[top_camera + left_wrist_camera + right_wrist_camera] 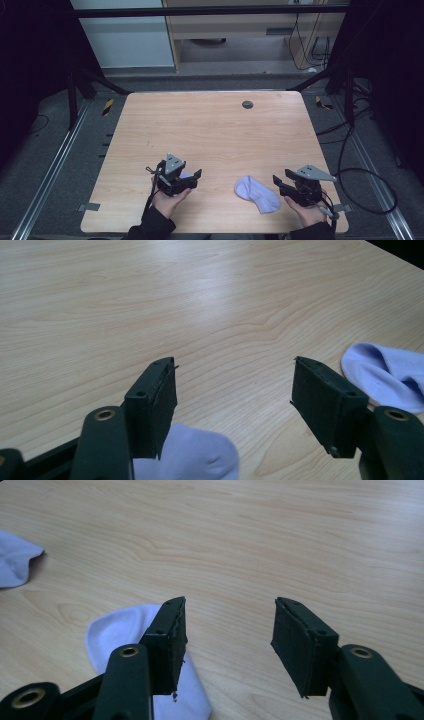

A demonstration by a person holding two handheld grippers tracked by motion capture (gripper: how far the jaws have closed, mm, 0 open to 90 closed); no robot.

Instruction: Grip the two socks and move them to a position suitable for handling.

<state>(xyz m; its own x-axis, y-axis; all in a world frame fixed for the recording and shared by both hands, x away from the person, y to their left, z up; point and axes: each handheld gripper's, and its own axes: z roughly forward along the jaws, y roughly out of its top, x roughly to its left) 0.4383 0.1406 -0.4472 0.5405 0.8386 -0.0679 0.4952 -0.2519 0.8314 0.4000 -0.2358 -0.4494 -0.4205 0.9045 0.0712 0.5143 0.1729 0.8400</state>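
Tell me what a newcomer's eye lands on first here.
Two pale lilac socks on the bare wooden table: one sock lies near the front edge, the other sock peeks out under the left gripper. The right gripper hovers just right of the first sock, jaws open.

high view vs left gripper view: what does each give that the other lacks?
High view's extras: the right gripper, open, beside the spread lilac sock; the dark round plug near the table's far edge; floor cables. Left gripper view's extras: close detail of the left gripper, jaws apart with bare wood between them, and its textured pads. Shared: the wooden table, that spread sock, and the small sock lying under the left gripper.
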